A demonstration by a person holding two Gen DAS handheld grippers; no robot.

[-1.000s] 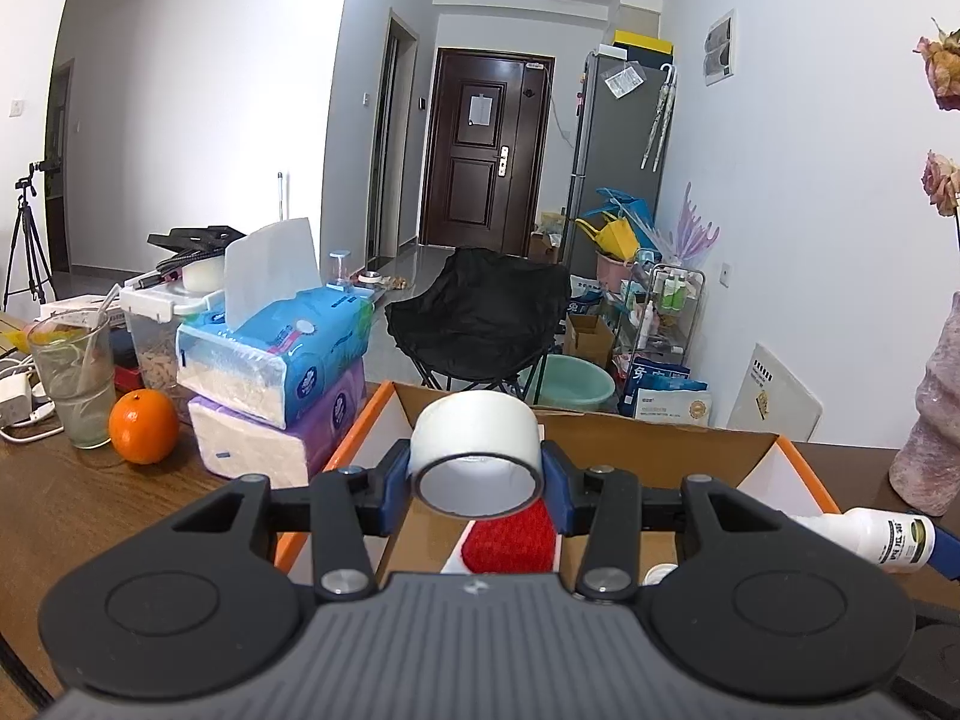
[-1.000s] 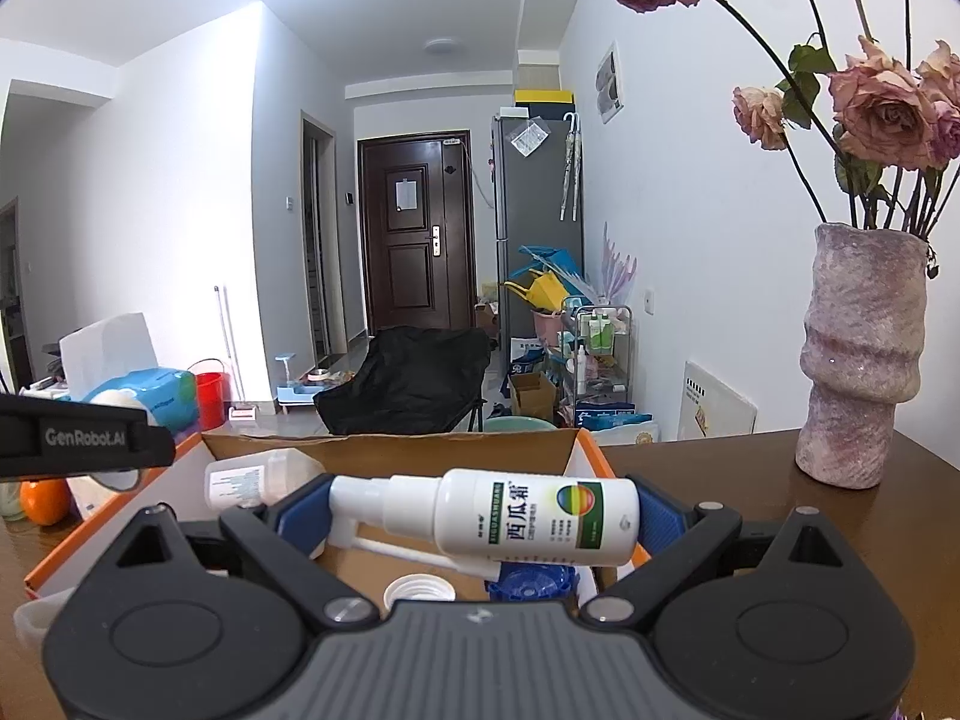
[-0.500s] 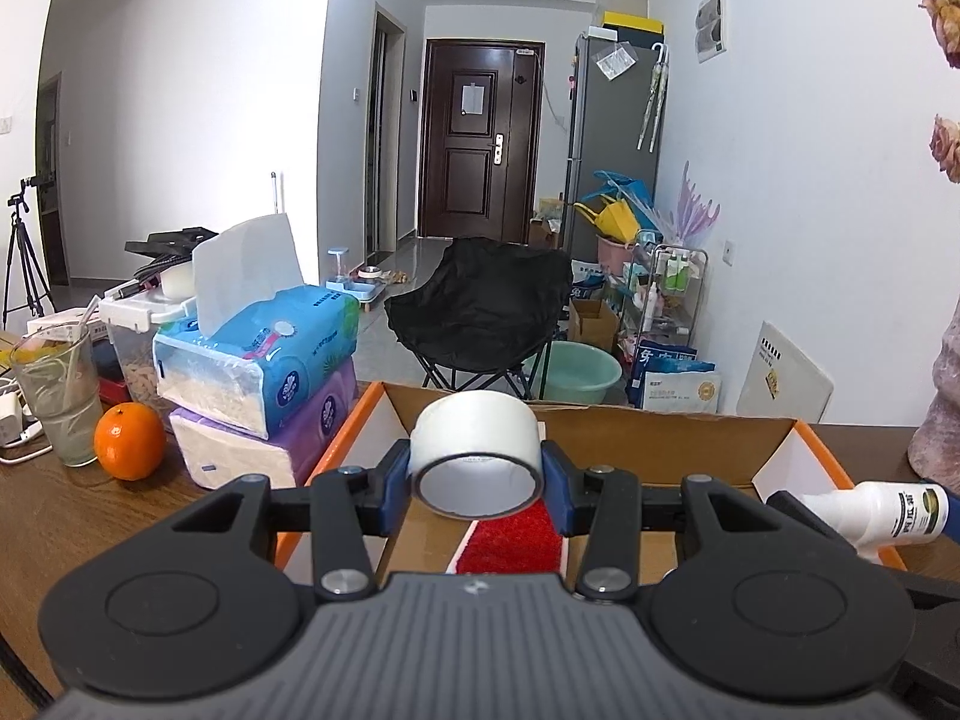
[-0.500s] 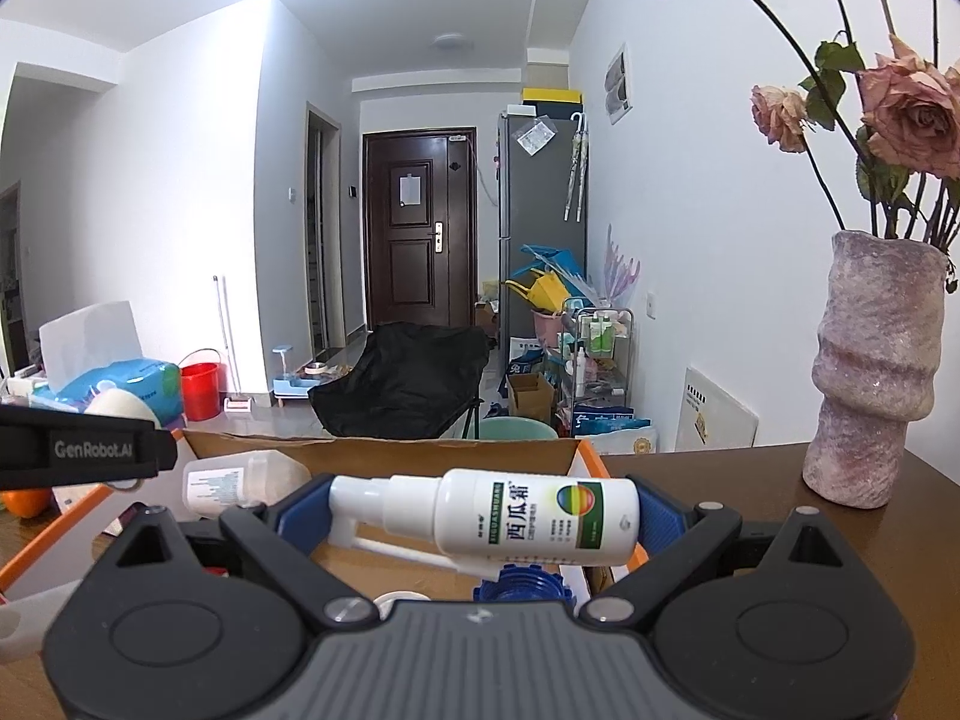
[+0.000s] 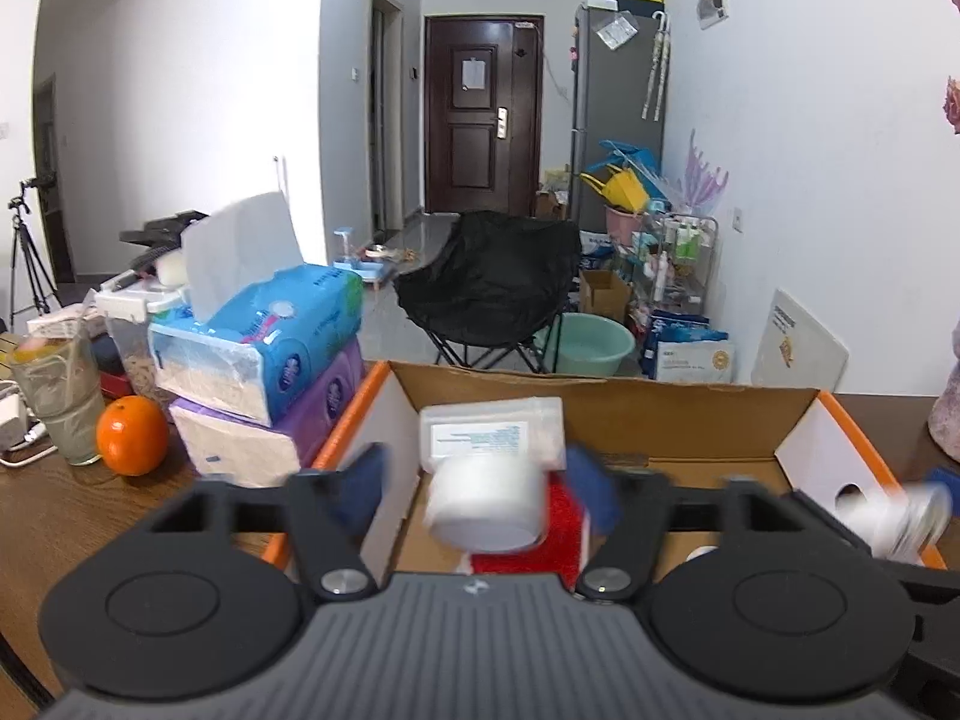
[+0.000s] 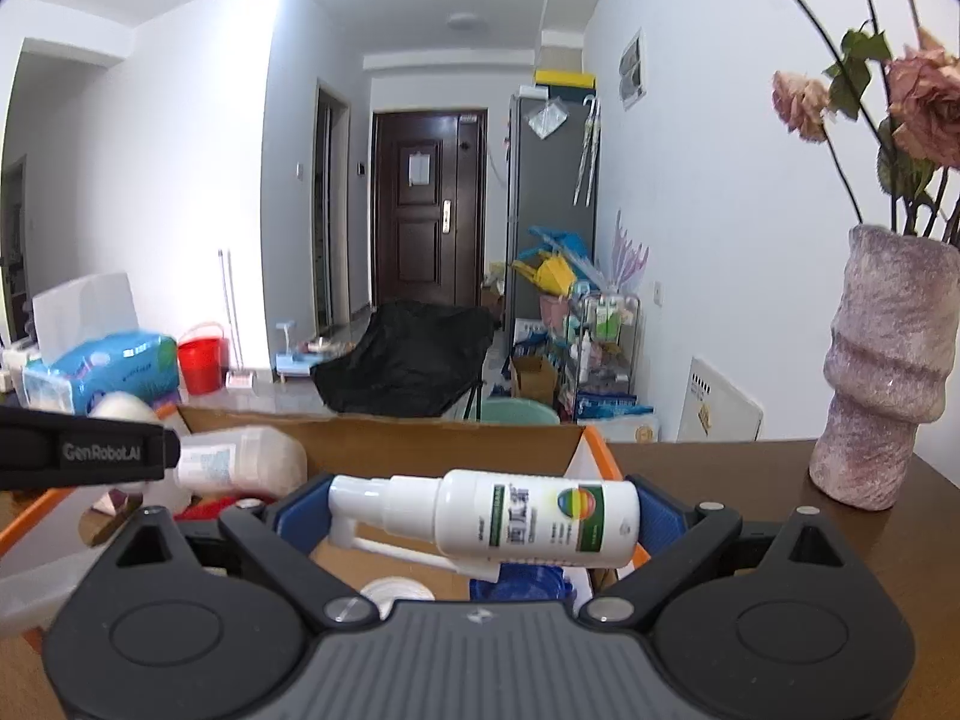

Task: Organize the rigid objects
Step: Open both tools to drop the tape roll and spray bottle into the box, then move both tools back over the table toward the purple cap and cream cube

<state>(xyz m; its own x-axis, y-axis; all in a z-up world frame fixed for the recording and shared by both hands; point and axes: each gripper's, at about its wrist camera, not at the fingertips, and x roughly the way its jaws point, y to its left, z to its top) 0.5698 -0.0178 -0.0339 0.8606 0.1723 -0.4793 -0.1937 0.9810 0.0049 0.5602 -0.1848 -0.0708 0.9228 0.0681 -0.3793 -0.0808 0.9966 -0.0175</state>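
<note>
over the box: tape let go on the left, spray bottle held on the right

between the blue pads of the left gripper [image 5: 477, 489] the jaws have just been opening and now stand wide. the white tape roll [image 5: 487, 501] sits in the gap, blurred, clear of both pads, so it looks released and dropping. below it lie a red scrubby pad [image 5: 555, 537] and a white labelled bottle [image 5: 492, 438] on the floor of the cardboard box [image 5: 600, 414].

right gripper [image 6: 480, 516]: jaws closed end to end on the spray bottle [image 6: 516, 519], which lies crosswise, nozzle toward the left pad, over the right end of the box.

handling, as judged: the roll is light, stiff and round, so it may roll or bounce on landing; best taken across its flat sides. the bottle is light hard plastic, smooth and likely slippery. the grip across its ends looks workable, though the thin nozzle is the weak spot; the body would be safer.

pose: both grippers point forward and somewhat down, side by side above the box, on the wooden table [image 5: 36, 516]. outward: tissue packs [image 5: 258, 360] and an orange [image 5: 132, 435] left of the box, a vase [image 6: 882, 372] to its right.
</note>
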